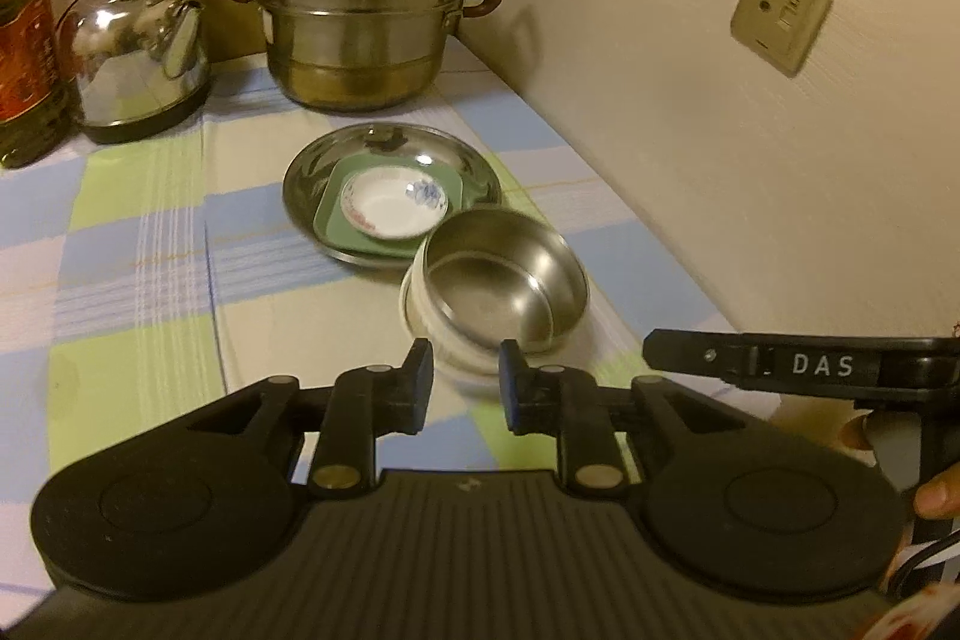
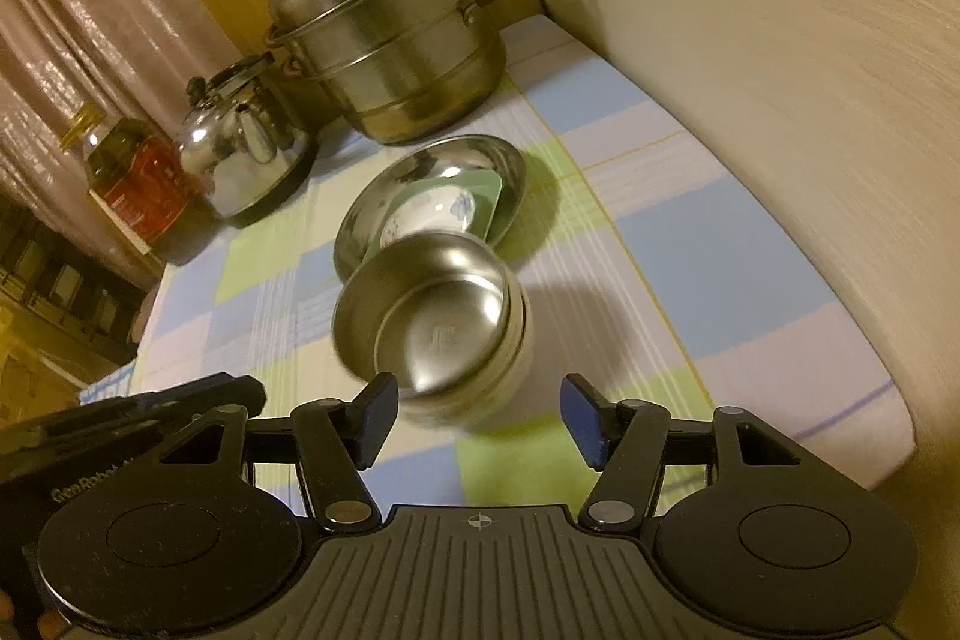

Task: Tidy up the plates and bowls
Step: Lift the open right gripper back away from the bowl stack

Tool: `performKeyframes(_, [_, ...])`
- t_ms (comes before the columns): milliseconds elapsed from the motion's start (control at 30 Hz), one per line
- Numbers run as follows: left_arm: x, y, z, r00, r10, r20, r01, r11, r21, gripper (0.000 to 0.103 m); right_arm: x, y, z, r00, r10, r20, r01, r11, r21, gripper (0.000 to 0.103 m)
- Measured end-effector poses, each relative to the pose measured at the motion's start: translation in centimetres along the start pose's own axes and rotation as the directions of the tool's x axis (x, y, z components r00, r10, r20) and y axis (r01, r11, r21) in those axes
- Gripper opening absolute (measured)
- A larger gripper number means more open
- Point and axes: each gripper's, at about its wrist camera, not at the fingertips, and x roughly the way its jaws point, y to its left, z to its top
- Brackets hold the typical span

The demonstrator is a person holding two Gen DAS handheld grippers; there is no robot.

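- As both tongs hang over the checked cloth (image 1: 150, 232), nothing is held: left gripper (image 1: 467, 382) jaws slightly apart, right gripper (image 2: 479, 418) jaws wide apart, both empty.
- Steel bowl (image 1: 504, 280), nested in a white bowl (image 1: 447, 349): just ahead of both tongs' tips, touching neither. Round, no long axis. Neither hand clearly nearer.
- Steel plate (image 1: 312, 178), beyond the bowls, approx. touching them. Holds green square dish (image 1: 333, 226), w/ small white floral saucer (image 1: 393, 205) on top.
- Judgement: stacks look sorted; next grab, if any, goes straight fwd.
- Background, far past the plate: steamer pot (image 1: 360, 10), kettle (image 1: 135, 52), oil bottle (image 1: 27, 52).
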Motion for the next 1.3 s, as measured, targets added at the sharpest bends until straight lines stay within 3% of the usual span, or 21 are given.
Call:
performKeyframes(200, [-2.7,-0.2,-3.2,1.0,0.021,-0.01,-0.021,1.0,-0.003,0.021,-2.5,1.1,-3.3,1.0,-0.011,0.008,0.012,0.999,-0.05,0.07])
performKeyframes(667, [-6.8,-0.7,-9.3,0.996,0.067,-0.06,-0.067,0.998,0.002,0.024,-5.3,2.3,-9.5,0.999,0.007,-0.036,-0.011,0.994,-0.108,0.072])
performKeyframes(1300, [-6.8,0.7,-10.9,0.992,0.021,-0.127,-0.013,0.998,0.064,0.025,-4.6,4.6,-12.7,0.995,-0.044,-0.093,0.034,0.994,-0.105,0.073])
